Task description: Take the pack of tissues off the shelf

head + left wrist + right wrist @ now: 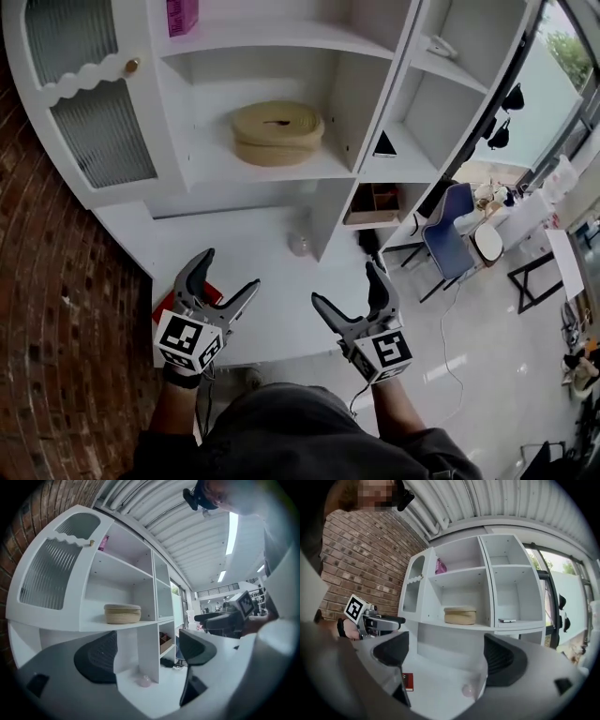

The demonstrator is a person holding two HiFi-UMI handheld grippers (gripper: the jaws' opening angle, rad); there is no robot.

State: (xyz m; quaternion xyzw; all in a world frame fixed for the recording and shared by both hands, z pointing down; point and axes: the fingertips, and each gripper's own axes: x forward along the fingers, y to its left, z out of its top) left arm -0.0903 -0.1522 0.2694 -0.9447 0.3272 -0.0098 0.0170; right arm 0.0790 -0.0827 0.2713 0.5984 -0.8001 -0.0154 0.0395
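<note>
The pink pack of tissues [181, 16] stands on the top shelf of the white shelf unit [272, 173]; it also shows as a pink pack [440, 566] in the right gripper view and as a small pink sliver [103, 542] in the left gripper view. My left gripper [230, 272] hovers over the white counter, well below the pack, open and empty. My right gripper [345, 284] is level with it on the right, also open with nothing between its fingers. Both point toward the shelves.
A round straw basket [277, 133] fills the middle shelf. A phone [384, 145] lies on the right shelf, a wooden box [373, 202] below it. A small pinkish translucent object [300, 244] and a red item [169, 300] lie on the counter. A blue chair [450, 230] stands right.
</note>
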